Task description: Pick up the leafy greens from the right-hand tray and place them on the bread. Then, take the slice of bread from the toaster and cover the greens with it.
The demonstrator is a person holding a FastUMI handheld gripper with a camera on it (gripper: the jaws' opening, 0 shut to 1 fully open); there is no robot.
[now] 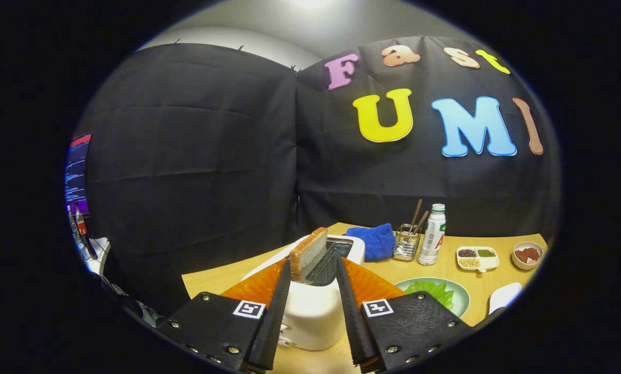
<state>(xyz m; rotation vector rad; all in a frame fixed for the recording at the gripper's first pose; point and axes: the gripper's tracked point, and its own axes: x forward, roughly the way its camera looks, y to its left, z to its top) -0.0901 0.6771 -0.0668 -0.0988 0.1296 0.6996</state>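
Bread: one browned slice (308,253) stands upright in the near slot of one white plastic toaster (315,306) on the wooden bench (476,288). The claw (313,270) is released, its two fingers spread on either side of the toaster, gripping nothing. Right of it, one pale green round plate (458,296) holds the leafy greens (432,291). Farther off stand one blue cloth (375,240) and one white bottle (432,236).

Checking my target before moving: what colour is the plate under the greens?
Pale green plate, seen best in the gripper view, beside the open tongs.

White toaster (313,311), tan bread (309,253), green leaves (432,291) (pale-green plate (462,298)), blue cloth (374,241).
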